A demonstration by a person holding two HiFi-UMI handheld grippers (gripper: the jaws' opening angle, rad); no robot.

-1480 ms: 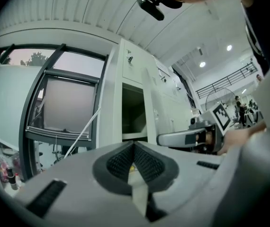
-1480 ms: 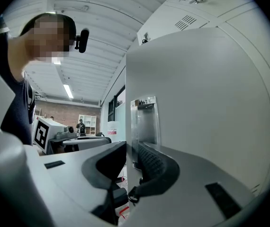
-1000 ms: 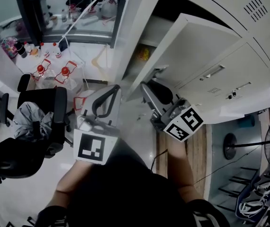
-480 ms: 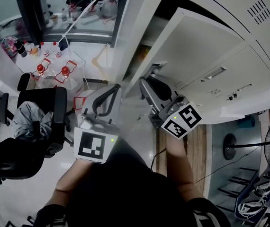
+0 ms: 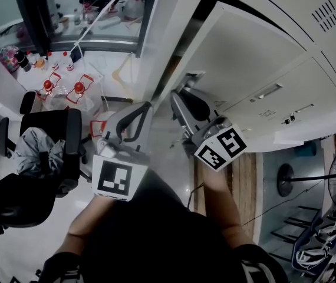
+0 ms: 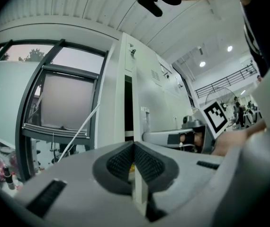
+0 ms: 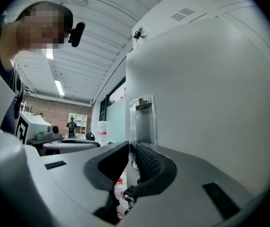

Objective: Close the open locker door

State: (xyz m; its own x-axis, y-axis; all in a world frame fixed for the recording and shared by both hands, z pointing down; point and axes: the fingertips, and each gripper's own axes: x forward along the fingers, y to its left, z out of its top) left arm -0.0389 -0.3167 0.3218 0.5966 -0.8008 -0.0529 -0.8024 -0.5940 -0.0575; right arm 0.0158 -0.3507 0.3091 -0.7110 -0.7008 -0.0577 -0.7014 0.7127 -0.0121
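Swinging in since a moment ago, the door (image 5: 239, 52) is sitting closer to the lockers (image 5: 315, 34) now, and the right hand-held gripper (image 7: 129, 145) has gone up and left along with it.

The big white lockers are filling the right side of the head view. The door is hanging part way open, and a dark gap is showing between its far edge and the locker frame. A window (image 5: 85, 16) with a dark frame is standing to the left of the lockers. Below it, a black chair (image 5: 44, 137) is sitting on the pale floor (image 5: 168, 158), and a grey cloth (image 5: 35, 149) is lying on the seat.

The right hand-held gripper is reaching up beside the free edge of the door. Its jaws are closing, with just a thin gap between the tips. The door's edge is lining up with that gap, but the pads are not pressing on it in any way I can see. A shiny little frame (image 7: 142, 119) is sitting on the door just past the jaws.

The left hand-held gripper (image 6: 134, 145) is hanging in the air to the left, away from the door. It is clenched, tips touching, and it is holding nothing.

Two small bottles with red tops (image 5: 78, 89) are standing far off by the window.
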